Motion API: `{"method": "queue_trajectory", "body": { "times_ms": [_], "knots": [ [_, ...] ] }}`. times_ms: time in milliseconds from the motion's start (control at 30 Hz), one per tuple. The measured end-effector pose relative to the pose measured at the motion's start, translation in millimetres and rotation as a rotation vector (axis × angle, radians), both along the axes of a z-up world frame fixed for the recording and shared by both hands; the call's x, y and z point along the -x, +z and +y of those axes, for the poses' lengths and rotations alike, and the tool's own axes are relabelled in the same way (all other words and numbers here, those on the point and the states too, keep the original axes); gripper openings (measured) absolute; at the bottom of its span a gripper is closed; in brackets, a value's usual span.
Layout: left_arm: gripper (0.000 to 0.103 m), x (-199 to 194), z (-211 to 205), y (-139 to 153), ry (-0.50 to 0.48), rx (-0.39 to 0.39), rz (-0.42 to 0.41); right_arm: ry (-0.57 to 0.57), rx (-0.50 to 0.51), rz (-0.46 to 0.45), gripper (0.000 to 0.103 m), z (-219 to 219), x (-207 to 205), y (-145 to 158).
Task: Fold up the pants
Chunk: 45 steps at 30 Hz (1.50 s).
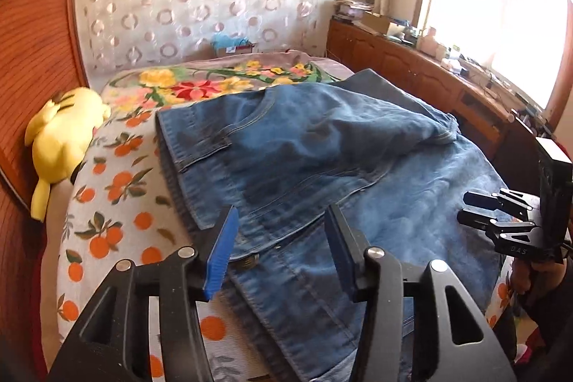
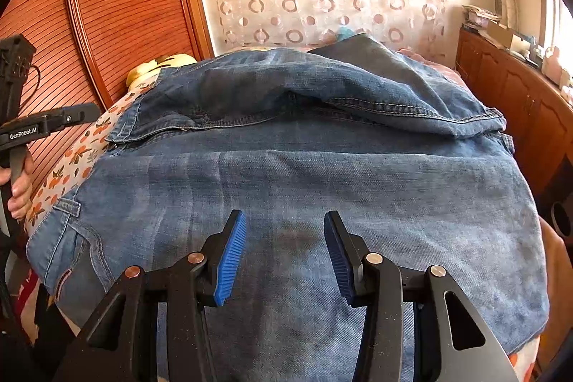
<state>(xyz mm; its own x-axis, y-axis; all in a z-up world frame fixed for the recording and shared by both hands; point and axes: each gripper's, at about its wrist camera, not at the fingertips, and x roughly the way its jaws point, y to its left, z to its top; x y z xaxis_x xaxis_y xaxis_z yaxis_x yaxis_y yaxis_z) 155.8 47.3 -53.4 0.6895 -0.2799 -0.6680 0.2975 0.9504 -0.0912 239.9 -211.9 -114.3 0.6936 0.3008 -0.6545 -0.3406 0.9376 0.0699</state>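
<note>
blue denim pants (image 2: 286,174): partly folded on orange-print bed sheet (image 1: 107,210) | left claw (image 1: 281,249): apart, empty, above waistband | right claw (image 2: 284,251): apart, empty, over pants

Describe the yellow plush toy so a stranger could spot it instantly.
Start at the bed with its orange-fruit cover, then go to its edge against the reddish ribbed wooden wall. The plush toy lies there, left of the jeans, the only bright yellow object.

Blue jeans (image 1: 322,167) on floral bedspread (image 1: 118,203)
</note>
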Motion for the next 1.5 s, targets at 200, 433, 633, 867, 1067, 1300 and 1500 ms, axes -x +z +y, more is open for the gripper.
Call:
{"method": "queue_trajectory", "body": {
  "times_ms": [200, 433, 633, 867, 1067, 1300, 1500],
  "knots": [
    [0.051, -10, -33, 5, -0.069, -0.015, -0.014, -0.044, 0.01, -0.05, 0.047, -29, 2, 23],
    [0.051, -38, -61, 16, -0.098, -0.018, -0.069, -0.13, 0.055, -0.081, 0.047, -82, -37, 56],
    [0.051, -72, -76, 26, -0.11, -0.023, -0.091, -0.182, 0.074, -0.078, 0.047, -114, -91, 74],
    [0.08, -117, -86, 30, -0.109, -0.031, -0.109, -0.172, 0.079, -0.057, 0.047, -113, -161, 78],
    [0.082, -143, -92, 23, -0.092, -0.053, -0.098, -0.123, 0.085, -0.016, 0.047, -112, -220, 71],
    [0.082, -157, -86, 3, -0.071, -0.03, -0.082, -0.12, 0.111, 0.083, 0.047, -120, -296, 55],
    [0.082, -163, -78, -13, -0.047, -0.011, -0.046, -0.117, 0.11, 0.147, 0.047, -120, -338, 55]
  ]
}}
